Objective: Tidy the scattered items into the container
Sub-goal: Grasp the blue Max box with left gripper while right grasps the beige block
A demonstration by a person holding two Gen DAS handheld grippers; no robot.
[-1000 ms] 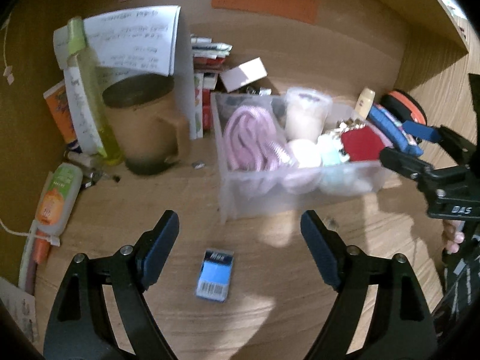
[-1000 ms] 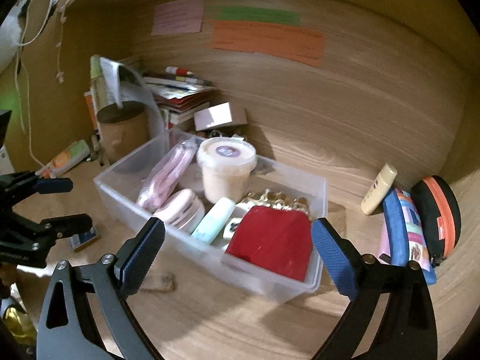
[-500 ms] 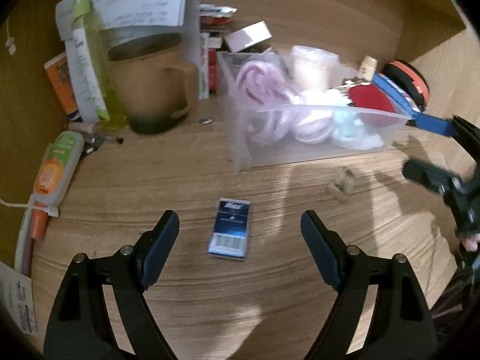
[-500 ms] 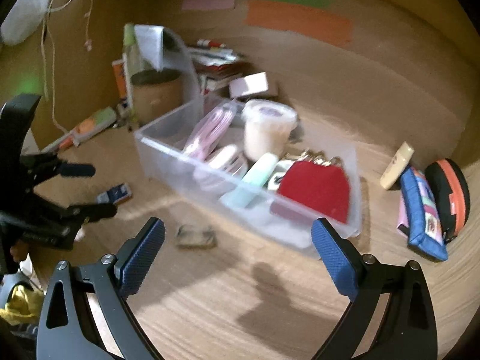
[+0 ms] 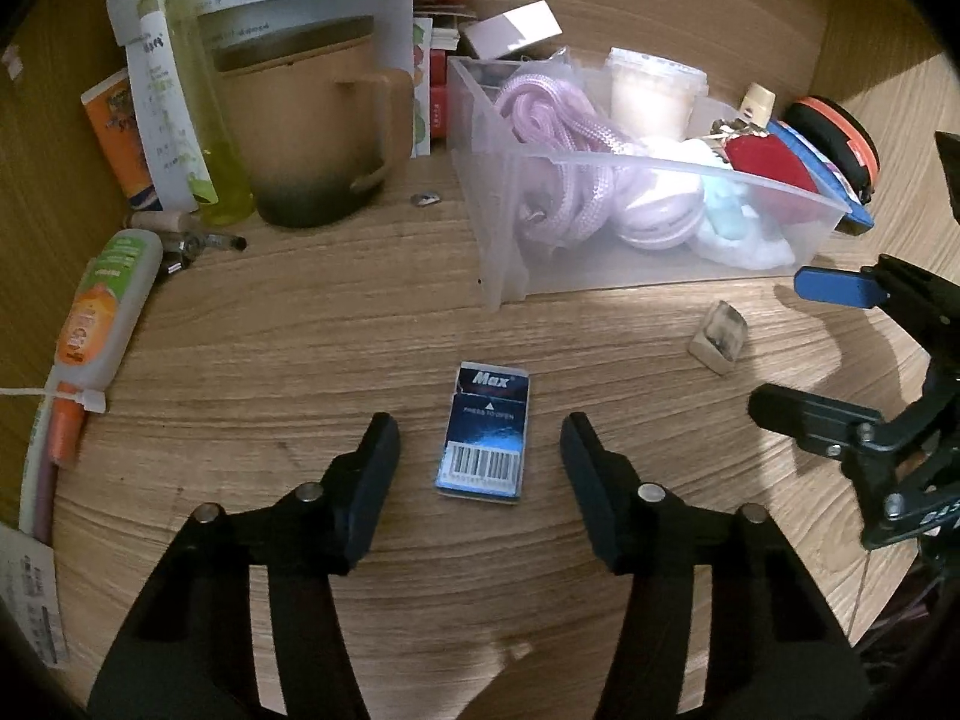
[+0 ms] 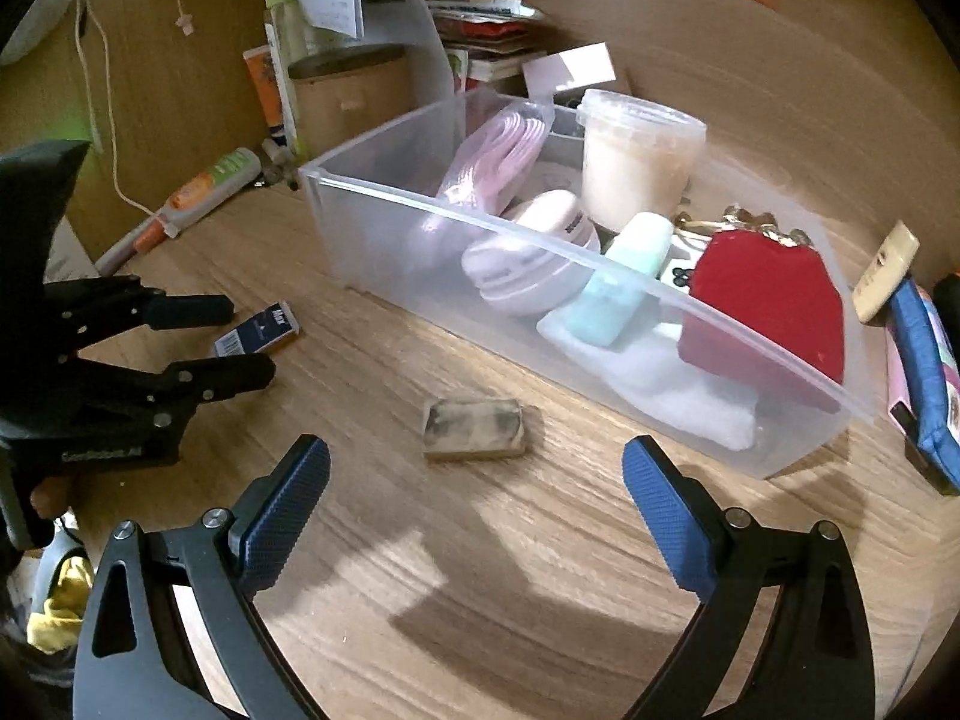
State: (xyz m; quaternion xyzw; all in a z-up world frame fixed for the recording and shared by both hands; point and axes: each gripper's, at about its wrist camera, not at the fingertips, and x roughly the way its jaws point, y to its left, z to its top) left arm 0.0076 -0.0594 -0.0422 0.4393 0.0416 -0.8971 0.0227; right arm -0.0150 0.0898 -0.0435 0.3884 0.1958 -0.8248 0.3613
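Note:
A small blue "Max" box (image 5: 485, 432) lies flat on the wooden desk, between the open fingers of my left gripper (image 5: 480, 450); it also shows in the right wrist view (image 6: 257, 330). A dirty beige eraser (image 6: 473, 427) lies on the desk just ahead of my open right gripper (image 6: 474, 468); it also shows in the left wrist view (image 5: 719, 339). The clear plastic container (image 6: 384, 228) behind them holds a pink cord, a cream jar, a pink case, a mint tube and a red pouch. Both grippers are empty.
A brown mug (image 5: 312, 138), a yellow-green bottle (image 5: 198, 120) and tubes (image 5: 102, 306) stand at the left. Books and a small white box (image 5: 510, 30) lie behind the container. A blue pencil case (image 6: 924, 372) and a cream tube (image 6: 885, 264) lie to its right.
Both grippers have pulled back from the container and dropped toward the desk. The left one now straddles the blue box. The eraser has come into the right view, ahead of the fingers.

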